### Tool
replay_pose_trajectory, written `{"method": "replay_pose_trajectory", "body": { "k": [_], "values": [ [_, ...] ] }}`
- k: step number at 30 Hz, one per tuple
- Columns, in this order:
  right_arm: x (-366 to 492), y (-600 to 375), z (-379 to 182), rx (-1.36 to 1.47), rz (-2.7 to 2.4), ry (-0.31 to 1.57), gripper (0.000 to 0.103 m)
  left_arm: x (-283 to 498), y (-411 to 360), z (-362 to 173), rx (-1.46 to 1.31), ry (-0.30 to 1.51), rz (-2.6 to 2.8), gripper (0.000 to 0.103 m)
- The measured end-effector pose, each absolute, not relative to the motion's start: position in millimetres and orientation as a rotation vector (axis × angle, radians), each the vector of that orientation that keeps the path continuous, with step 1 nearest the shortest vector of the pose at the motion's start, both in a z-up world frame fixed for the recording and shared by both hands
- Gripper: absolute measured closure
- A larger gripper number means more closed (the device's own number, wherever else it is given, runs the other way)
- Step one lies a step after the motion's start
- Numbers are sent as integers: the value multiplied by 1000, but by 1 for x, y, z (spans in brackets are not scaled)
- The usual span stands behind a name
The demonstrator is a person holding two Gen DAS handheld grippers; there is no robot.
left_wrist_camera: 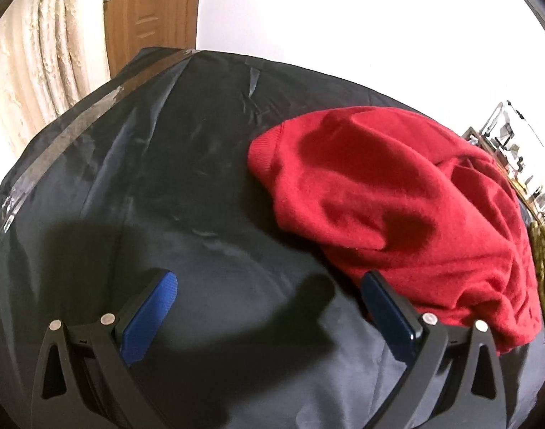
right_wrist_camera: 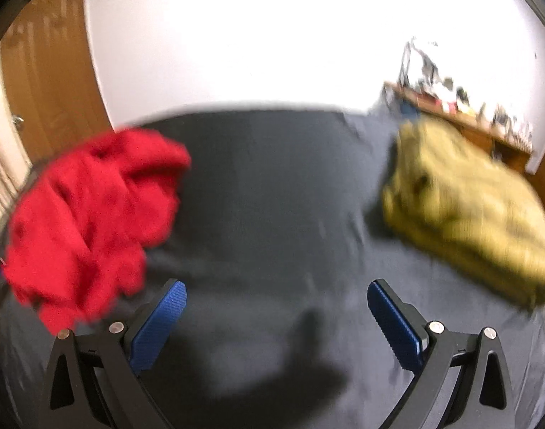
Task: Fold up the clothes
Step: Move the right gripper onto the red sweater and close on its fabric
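Observation:
A crumpled red sweater (left_wrist_camera: 397, 207) lies in a heap on the dark grey cloth-covered surface (left_wrist_camera: 186, 193). My left gripper (left_wrist_camera: 269, 282) is open and empty, its right finger next to the sweater's near edge. In the right wrist view, which is motion-blurred, the red sweater (right_wrist_camera: 90, 221) is at the left and a folded olive-yellow garment (right_wrist_camera: 465, 214) is at the right. My right gripper (right_wrist_camera: 276, 289) is open and empty above the bare cloth between the two.
A wooden door (left_wrist_camera: 151, 10) and a cream curtain (left_wrist_camera: 33, 82) stand at the left behind the surface. A white wall is behind. A cluttered wooden shelf (right_wrist_camera: 462, 111) is at the far right. Tape strips (left_wrist_camera: 58, 143) run along the cloth's left edge.

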State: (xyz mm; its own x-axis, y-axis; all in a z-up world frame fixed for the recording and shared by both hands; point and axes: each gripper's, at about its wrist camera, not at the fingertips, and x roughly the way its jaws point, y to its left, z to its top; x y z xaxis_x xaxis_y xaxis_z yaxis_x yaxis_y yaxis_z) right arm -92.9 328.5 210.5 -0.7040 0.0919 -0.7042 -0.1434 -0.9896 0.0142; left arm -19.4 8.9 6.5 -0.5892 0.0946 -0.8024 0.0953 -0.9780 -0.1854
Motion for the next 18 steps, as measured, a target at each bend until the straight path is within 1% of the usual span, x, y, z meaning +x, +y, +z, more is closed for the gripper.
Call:
{"method": "replay_pose_trajectory", "body": {
  "k": [4,8,12,15,18],
  "values": [
    [-116,314,253,-995,2900,108,0,-20,5,7,1416,362,-2768,0],
    [-149,296,272,-905,2983,88,0,-20,4,7,1419,362,-2756,0],
    [-192,280,259,-1003,3042,124,0,-20,6,7,1426,349,-2754,0],
    [-219,269,236,-1114,3028,109,0,-20,7,7,1430,347,-2756,0],
    [-237,267,219,-1186,3015,179,0,-21,10,7,1437,328,-2759,0]
  ]
}}
